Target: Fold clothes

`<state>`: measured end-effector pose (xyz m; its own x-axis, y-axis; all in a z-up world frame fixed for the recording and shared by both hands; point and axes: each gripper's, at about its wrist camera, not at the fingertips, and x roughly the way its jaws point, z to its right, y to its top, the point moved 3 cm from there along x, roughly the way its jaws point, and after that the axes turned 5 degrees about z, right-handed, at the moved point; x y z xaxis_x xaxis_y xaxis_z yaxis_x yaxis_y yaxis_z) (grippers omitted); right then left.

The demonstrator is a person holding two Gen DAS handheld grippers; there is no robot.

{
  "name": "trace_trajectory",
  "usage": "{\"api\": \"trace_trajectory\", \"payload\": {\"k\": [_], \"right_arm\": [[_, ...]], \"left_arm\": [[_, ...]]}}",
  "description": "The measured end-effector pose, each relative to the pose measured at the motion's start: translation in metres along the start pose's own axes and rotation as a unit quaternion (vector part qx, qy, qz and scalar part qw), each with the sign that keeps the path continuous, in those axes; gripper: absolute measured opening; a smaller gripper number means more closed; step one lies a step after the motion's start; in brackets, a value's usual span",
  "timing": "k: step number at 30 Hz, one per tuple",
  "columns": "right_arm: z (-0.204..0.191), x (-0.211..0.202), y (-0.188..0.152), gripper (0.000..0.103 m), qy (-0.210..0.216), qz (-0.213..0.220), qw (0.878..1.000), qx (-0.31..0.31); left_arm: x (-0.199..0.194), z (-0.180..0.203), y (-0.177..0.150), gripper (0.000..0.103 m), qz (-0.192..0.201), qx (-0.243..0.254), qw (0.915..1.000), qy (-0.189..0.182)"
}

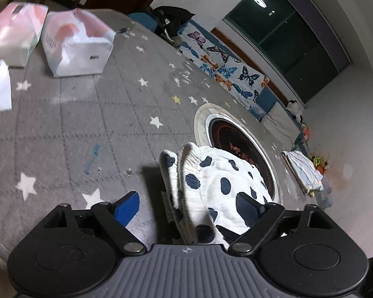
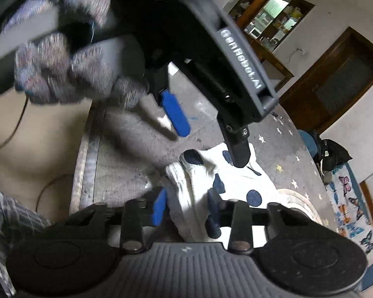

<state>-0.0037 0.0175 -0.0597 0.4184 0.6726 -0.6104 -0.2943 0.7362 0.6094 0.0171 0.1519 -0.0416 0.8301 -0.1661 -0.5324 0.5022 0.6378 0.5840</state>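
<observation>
in the left wrist view, the left gripper has its two blue-padded fingers spread wide apart, and the white garment with dark blue spots lies bunched in layered folds between them and just ahead, nearer the right finger, whose pad is partly buried in the cloth; the left finger stands clear of the fabric over the grey quilted table cover with white stars. beyond the fingertips the garment overlaps a round black induction plate with a white ring. far ahead and to the left of the fingers sit two white and pink paper bags, and off to the right, past the table edge, a butterfly-print cloth drapes over a bench, with a folded pale striped cloth at the table's rim. in the right wrist view, the right gripper has its fingers set narrowly with a thick fold of the spotted garment pinched between the blue pads. just ahead of those fingers the left gripper hangs over the same garment, jaws wide, one dark finger tip touching the cloth and the blue one lifted off it, while a gloved hand, blurred, grips its handle up and to the left.
</observation>
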Motion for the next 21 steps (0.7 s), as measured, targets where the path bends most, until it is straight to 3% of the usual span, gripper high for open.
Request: {"api": "trace_trajectory", "payload": {"k": [7,11,18,21], "right_arm": [[0.016,-0.014,0.006,0.024,0.000,0.033,0.998,0.057],[0.029,-0.023,0.006,0.023,-0.004,0.045,0.995,0.084],[0.045,-0.029,-0.002,0.021,-0.006,0.058,0.993,0.102],[0.047,-0.031,-0.006,0.021,-0.006,0.063,0.992,0.106]], "left_arm": [[0.009,-0.003,-0.005,0.089,-0.017,-0.058,0.9980,-0.020],[0.014,-0.006,-0.007,0.094,-0.021,-0.108,0.9935,-0.030],[0.024,-0.010,-0.008,0.095,-0.024,-0.174,0.9829,-0.054],[0.030,-0.006,-0.010,0.093,-0.024,-0.179,0.9817,-0.059]]}}
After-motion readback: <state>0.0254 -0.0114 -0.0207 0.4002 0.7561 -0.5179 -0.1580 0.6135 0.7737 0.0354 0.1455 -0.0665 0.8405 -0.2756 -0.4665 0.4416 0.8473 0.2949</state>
